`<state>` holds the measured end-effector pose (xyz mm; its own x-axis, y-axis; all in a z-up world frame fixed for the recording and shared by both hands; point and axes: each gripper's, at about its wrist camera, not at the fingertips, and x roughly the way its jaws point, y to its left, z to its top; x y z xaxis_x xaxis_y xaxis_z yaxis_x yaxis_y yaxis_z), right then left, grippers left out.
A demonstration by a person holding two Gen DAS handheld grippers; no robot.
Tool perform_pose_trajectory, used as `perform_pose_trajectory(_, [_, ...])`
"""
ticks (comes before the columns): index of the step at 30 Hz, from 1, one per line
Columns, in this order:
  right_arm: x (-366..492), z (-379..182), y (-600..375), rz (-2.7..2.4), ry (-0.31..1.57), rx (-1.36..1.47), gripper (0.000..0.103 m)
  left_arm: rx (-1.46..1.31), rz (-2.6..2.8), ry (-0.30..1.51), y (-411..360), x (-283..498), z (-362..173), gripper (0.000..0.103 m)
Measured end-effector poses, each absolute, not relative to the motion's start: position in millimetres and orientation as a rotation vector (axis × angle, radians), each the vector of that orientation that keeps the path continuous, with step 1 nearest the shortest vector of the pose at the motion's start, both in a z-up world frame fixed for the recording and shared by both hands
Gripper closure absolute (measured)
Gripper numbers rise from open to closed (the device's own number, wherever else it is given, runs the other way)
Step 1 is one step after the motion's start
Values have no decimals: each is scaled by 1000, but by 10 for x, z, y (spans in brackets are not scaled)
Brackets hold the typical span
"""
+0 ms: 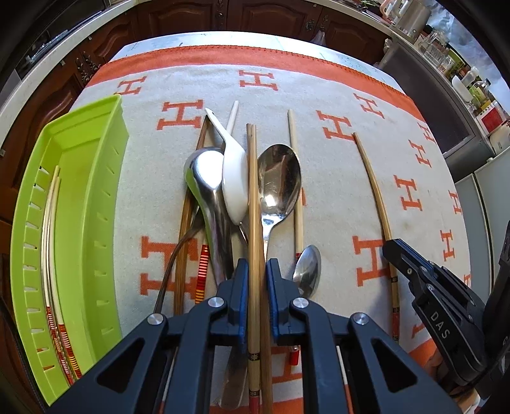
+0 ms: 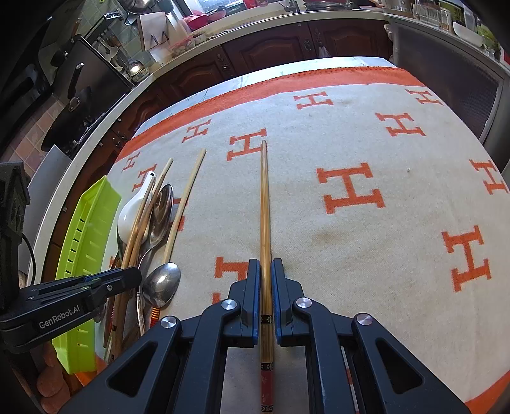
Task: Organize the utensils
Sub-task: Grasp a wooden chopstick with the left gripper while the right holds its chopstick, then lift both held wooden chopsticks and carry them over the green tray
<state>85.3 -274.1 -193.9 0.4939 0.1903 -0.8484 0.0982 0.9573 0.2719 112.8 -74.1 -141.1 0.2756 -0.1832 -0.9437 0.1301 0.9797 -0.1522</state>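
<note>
In the left wrist view my left gripper is shut on a pair of bamboo chopsticks lying over the utensil pile. The pile holds a large metal spoon, a white ceramic spoon, a steel ladle spoon, a small metal spoon and more chopsticks. My right gripper is shut on a single bamboo chopstick that rests on the cloth to the right of the pile. The green tray at the left holds two pale chopsticks.
A beige cloth with orange H marks covers the table. Dark wooden cabinets stand beyond its far edge, and a cluttered counter runs along the right. The tray sits at the table's left edge.
</note>
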Motion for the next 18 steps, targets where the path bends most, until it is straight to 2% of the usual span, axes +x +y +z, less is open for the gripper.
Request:
perform_pose_trajectory(9, [854, -1939, -2748, 58, 1059, 301, 97, -69, -230, 1302, -732, 1150, -1423, 95])
perform_pose_trajectory(18, [848, -1936, -2733, 53, 1059, 294, 97, -54, -241, 1227, -683, 1060, -1229, 95])
